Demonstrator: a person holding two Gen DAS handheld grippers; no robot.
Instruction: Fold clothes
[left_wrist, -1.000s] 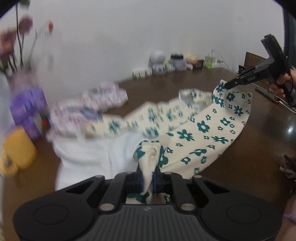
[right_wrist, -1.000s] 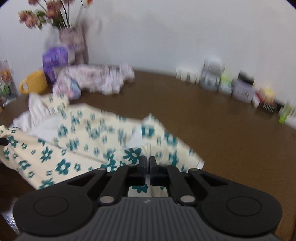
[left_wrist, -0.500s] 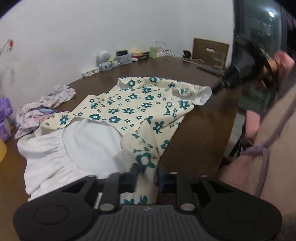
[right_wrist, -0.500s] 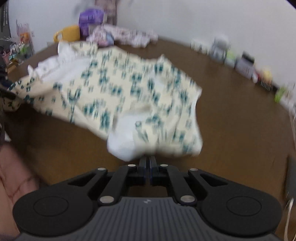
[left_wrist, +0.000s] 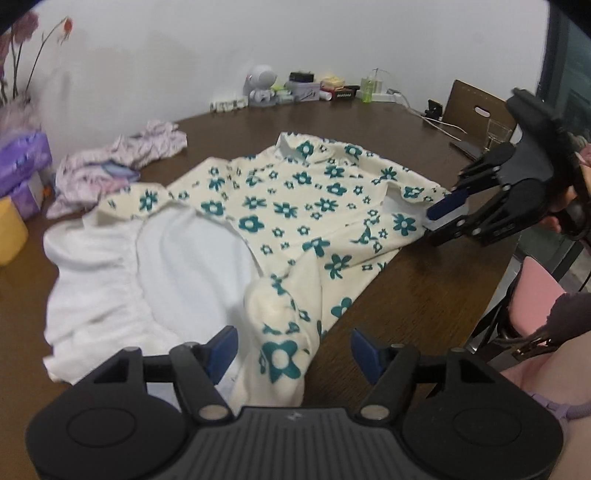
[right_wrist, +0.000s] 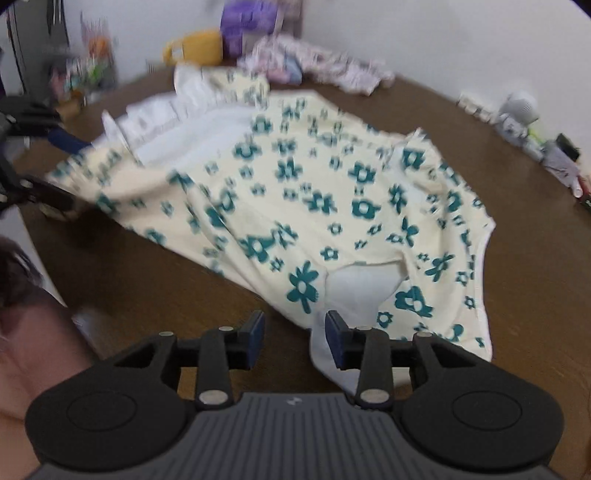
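A cream dress (left_wrist: 295, 206) with green flowers lies spread on the brown bench (left_wrist: 424, 295), and its white lining (left_wrist: 155, 266) is turned out on one side. The left gripper (left_wrist: 291, 345) is low over the near edge of the dress. Its jaws are opening, and a bunched fold of the cloth lies between them, but the blue pads do not press on it. In the left wrist view the right gripper (left_wrist: 441, 218) is at the far right edge of the dress, held by a hand (left_wrist: 569, 206) of the person. The right wrist view shows its jaws opening too; a white corner of the dress lies just beside the right pad and partly under it, and the pads do not clamp it. Between the two pads mostly the bare bench is seen. Behind the dress, near the wall, a crumpled pink garment (left_wrist: 122, 162) lies apart from it. A purple pack (left_wrist: 22, 166) and a yellow thing (left_wrist: 11, 232) stand at the left edge of the bench. At the far side of the bench, along the wall, is a row of small things, among them a white round figure (left_wrist: 260, 83) and a green bottle (left_wrist: 367, 88). A brown chair back (left_wrist: 476, 110) stands at the right side.
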